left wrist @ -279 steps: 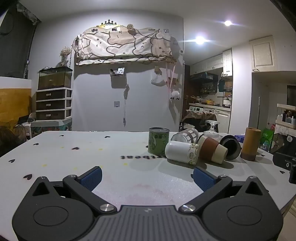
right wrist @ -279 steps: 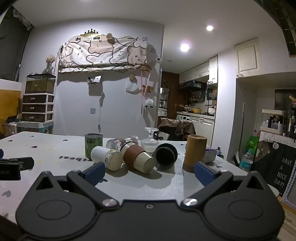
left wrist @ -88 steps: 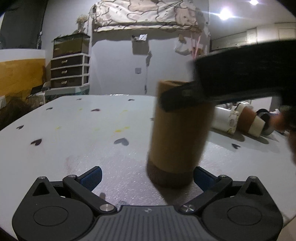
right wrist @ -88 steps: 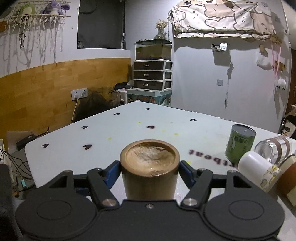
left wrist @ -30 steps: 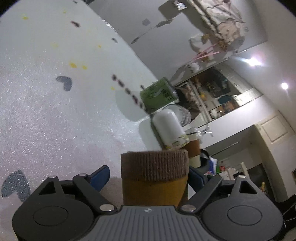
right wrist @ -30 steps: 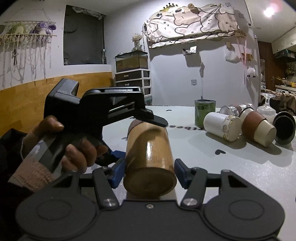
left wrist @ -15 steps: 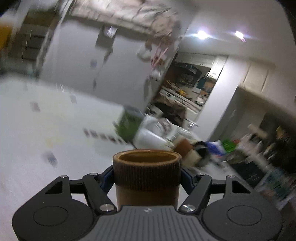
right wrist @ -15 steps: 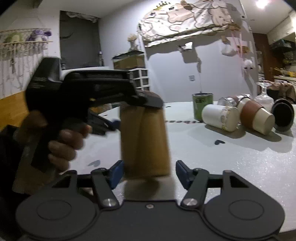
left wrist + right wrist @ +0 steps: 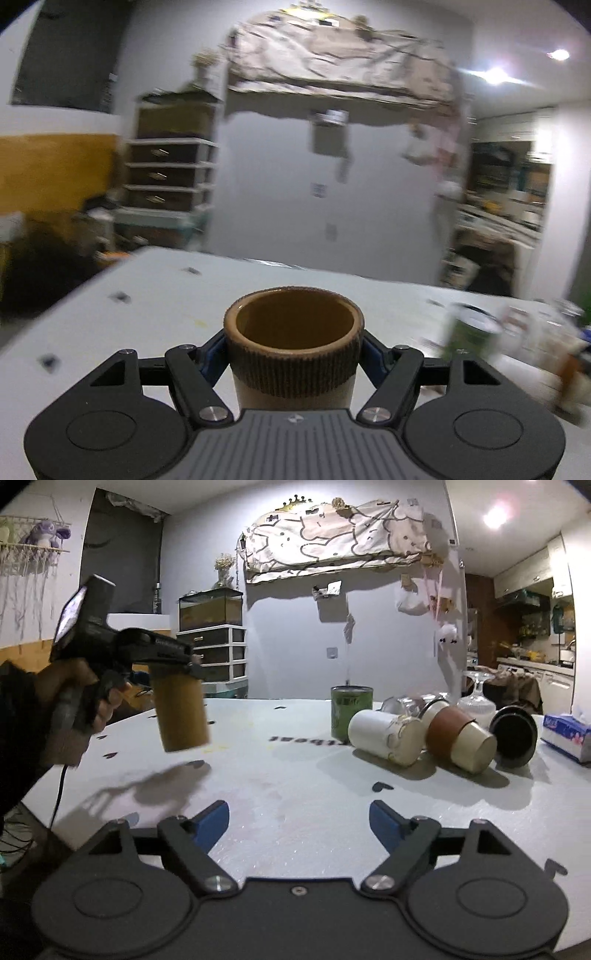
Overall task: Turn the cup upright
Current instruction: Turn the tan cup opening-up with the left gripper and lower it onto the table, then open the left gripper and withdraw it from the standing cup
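Note:
My left gripper (image 9: 293, 354) is shut on the tan bamboo cup (image 9: 293, 354), gripping its dark ribbed band near the rim. The cup's open mouth faces up in the left wrist view. In the right wrist view the same cup (image 9: 180, 714) hangs upright in the air above the white table (image 9: 288, 775), held by the left gripper (image 9: 162, 657) at the left. My right gripper (image 9: 299, 821) is open and empty, low over the table's near side, apart from the cup.
A green can (image 9: 351, 710) stands mid-table. Beside it lie a white cup (image 9: 384, 734), a brown-and-cream cup (image 9: 461, 738), a glass jar and a black cup (image 9: 513, 734). An upturned glass (image 9: 476, 698) and a tissue box (image 9: 567, 734) sit at the right.
The right gripper has let go of the cup and drawn back. The left gripper has turned the cup mouth-up and carried it left, lifted above the table.

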`<state>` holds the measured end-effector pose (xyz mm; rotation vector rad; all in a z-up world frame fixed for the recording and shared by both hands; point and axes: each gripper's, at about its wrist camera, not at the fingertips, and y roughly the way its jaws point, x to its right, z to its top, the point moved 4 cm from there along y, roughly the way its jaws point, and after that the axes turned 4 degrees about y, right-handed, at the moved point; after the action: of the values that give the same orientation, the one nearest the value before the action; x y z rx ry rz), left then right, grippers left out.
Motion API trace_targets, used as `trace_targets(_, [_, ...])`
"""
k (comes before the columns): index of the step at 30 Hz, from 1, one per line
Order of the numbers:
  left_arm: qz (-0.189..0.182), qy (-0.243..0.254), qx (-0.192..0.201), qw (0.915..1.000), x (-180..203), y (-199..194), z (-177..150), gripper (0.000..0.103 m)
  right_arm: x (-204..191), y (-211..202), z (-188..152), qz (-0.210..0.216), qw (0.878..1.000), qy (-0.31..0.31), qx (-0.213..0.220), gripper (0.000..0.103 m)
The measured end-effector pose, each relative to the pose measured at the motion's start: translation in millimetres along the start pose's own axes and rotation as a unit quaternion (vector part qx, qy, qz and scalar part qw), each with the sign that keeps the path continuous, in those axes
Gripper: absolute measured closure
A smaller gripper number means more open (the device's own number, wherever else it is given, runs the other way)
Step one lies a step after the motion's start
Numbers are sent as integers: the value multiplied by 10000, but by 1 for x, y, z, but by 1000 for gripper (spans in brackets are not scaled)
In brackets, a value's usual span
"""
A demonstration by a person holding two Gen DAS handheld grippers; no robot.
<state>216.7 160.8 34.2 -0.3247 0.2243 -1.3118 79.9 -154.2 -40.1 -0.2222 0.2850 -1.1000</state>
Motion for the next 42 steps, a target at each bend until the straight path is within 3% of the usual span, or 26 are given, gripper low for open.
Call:
trace_targets(3, [458, -94, 146, 9988, -25, 17, 13, 31, 0, 2, 1, -13, 10000, 14, 11, 17])
trace_targets(9, [1389, 109, -51, 9902, -60, 60, 26, 31, -2, 6, 2, -166, 9998, -87, -19, 16])
trace_targets(13, [1667, -4, -181, 9858, -80, 74, 21, 31, -3, 7, 0, -200, 9997, -93, -38, 16])
trace_targets(27, [1688, -110, -174, 9854, -86, 73, 12, 30, -1, 6, 5, -164, 9998, 56, 65, 16])
trace_targets(29, [1668, -106, -157, 9858, -86, 68, 12, 24, -1, 7, 9, -126, 9998, 71, 114, 16])
trace_targets(30, [1675, -129, -126, 9857, -86, 65, 13, 15, -2, 7, 10, -107, 9998, 61, 138, 16])
trace_targets(32, [1712, -205, -38, 9850, -87, 53, 12, 6, -3, 9, 15, -77, 9997, 48, 205, 11])
trace_targets(35, [1684, -108, 81, 9856, -82, 30, 7, 4, -4, 13, 23, -4, 9995, 16, 326, 5])
trace_targets(42, [1161, 226, 361, 9923, -57, -46, -19, 0, -9, 23, 37, 64, 9989, -88, 463, 2])
